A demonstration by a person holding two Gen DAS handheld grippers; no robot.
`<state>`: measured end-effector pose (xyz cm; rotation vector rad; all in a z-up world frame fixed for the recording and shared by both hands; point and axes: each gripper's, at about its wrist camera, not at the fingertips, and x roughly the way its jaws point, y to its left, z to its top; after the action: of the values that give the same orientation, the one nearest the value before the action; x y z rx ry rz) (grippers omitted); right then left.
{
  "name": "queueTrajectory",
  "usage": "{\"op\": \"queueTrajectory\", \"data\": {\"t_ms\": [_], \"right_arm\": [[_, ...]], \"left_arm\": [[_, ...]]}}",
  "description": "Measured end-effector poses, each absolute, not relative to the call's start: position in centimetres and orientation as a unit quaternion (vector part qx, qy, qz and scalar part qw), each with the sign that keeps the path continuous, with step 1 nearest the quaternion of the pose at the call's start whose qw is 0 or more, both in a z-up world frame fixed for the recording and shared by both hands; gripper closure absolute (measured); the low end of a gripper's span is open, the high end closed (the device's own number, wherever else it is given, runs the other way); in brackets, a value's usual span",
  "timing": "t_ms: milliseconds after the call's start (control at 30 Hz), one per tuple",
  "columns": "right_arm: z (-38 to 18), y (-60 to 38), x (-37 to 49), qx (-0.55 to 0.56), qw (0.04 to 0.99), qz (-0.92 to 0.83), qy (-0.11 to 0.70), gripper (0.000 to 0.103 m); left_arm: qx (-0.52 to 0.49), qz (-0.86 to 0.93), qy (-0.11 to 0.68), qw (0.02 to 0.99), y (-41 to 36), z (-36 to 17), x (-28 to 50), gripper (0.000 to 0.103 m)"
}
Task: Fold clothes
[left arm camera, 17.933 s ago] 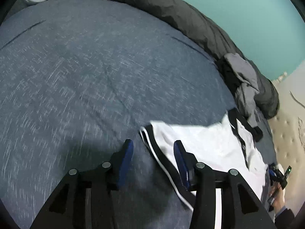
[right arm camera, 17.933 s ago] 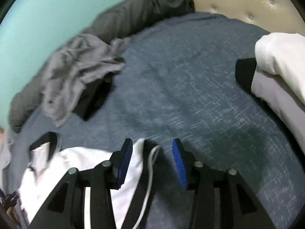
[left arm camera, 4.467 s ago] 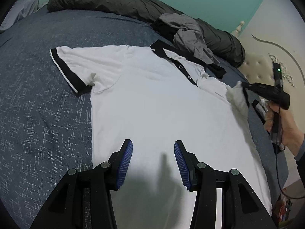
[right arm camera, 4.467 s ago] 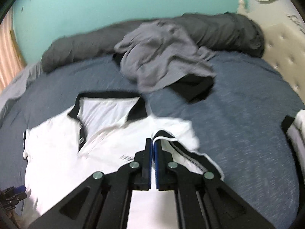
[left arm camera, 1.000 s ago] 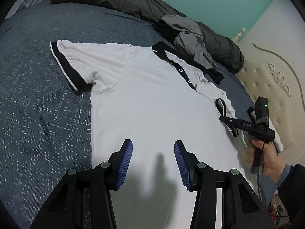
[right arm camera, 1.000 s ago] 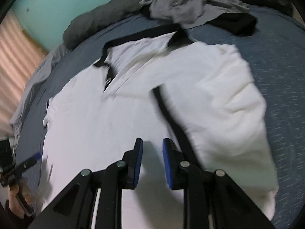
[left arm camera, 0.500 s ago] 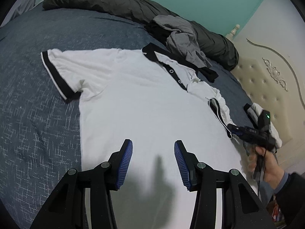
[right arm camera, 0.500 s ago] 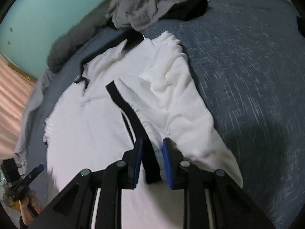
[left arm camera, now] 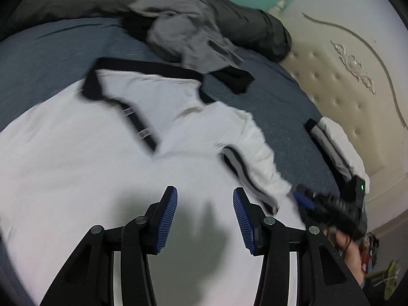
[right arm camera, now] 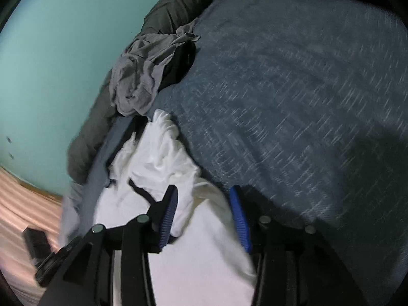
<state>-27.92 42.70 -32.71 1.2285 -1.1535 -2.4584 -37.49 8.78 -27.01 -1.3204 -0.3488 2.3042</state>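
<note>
step: folding in right sleeve [left arm camera: 251, 158] of white polo shirt [left arm camera: 84, 168] lying flat on bed [right arm camera: 293, 81] | left gripper [left arm camera: 205, 215] hovering wide, empty | right gripper [right arm camera: 205, 216] just been opening, pads clear of fabric between | next: gripping opposite sleeve

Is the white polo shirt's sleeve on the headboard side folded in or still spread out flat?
Folded in. The sleeve lies over the white polo shirt, its black-trimmed cuff on the chest.

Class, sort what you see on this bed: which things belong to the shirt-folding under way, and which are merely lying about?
In the job:
white polo shirt
its folded-in sleeve
left gripper
right gripper

Lying about:
grey garment
dark duvet
folded pile
</note>
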Motion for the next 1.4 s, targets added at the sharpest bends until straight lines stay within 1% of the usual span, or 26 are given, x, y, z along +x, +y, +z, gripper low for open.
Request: {"op": "queueTrajectory", "data": {"t_ms": [33, 100, 200, 333, 467, 600, 700, 733, 767, 800, 833, 867, 900, 1133, 1400], "right_arm": [[-32.8, 42.8, -28.0, 0.411, 0.085, -0.817, -0.396, 0.060], [-32.5, 42.3, -28.5, 0.414, 0.099, -0.817, -0.389, 0.060], [-31.9, 41.9, -29.4, 0.421, 0.102, -0.825, -0.362, 0.060], [-31.6, 41.9, -30.0, 0.424, 0.078, -0.845, -0.318, 0.060], [-32.6, 41.1, -30.7, 0.443, 0.098, -0.839, -0.301, 0.060], [-33.8, 41.5, -31.1, 0.449, 0.103, -0.829, -0.317, 0.081], [-34.0, 41.8, -31.1, 0.446, 0.108, -0.829, -0.321, 0.091], [-34.0, 41.9, -31.1, 0.445, 0.111, -0.828, -0.323, 0.092], [-34.0, 41.9, -31.1, 0.444, 0.114, -0.827, -0.325, 0.093], [-34.0, 42.0, -31.0, 0.443, 0.117, -0.826, -0.327, 0.094], [-34.0, 42.0, -31.0, 0.443, 0.120, -0.826, -0.328, 0.094], [-34.0, 42.1, -30.8, 0.442, 0.122, -0.826, -0.329, 0.095], [-34.0, 42.3, -30.7, 0.441, 0.123, -0.825, -0.331, 0.095], [-33.6, 43.5, -29.7, 0.425, 0.124, -0.826, -0.349, 0.096], [-33.6, 44.4, -29.0, 0.415, 0.085, -0.836, -0.348, 0.097]], "left_arm": [[-0.484, 0.835, -0.120, 0.232, 9.9, -27.0, -38.6, 0.053], [-0.489, 0.831, -0.111, 0.243, 12.2, -27.2, -41.0, 0.053], [-0.499, 0.825, -0.103, 0.244, 15.2, -27.9, -44.1, 0.053], [-0.511, 0.818, -0.093, 0.249, 18.9, -28.8, -47.3, 0.053], [-0.520, 0.812, -0.083, 0.251, 21.9, -29.7, -49.7, 0.053], [-0.524, 0.810, -0.077, 0.253, 23.9, -30.2, -51.4, 0.053], [-0.525, 0.807, -0.074, 0.260, 25.3, -30.4, -52.3, 0.054], [-0.527, 0.805, -0.073, 0.263, 25.6, -30.6, -52.4, 0.054], [-0.530, 0.802, -0.073, 0.264, 25.9, -30.8, -52.6, 0.059], [-0.533, 0.800, -0.073, 0.265, 26.1, -31.0, -52.8, 0.076], [-0.536, 0.798, -0.074, 0.265, 26.3, -31.2, -52.9, 0.084], [-0.538, 0.797, -0.073, 0.265, 26.4, -31.3, -53.0, 0.096], [-0.537, 0.797, -0.075, 0.265, 26.4, -31.4, -53.1, 0.101], [-0.523, 0.806, -0.111, 0.255, 25.3, -30.8, -54.3, 0.101], [-0.532, 0.806, -0.134, 0.223, 24.2, -31.9, -56.3, 0.101]]}}
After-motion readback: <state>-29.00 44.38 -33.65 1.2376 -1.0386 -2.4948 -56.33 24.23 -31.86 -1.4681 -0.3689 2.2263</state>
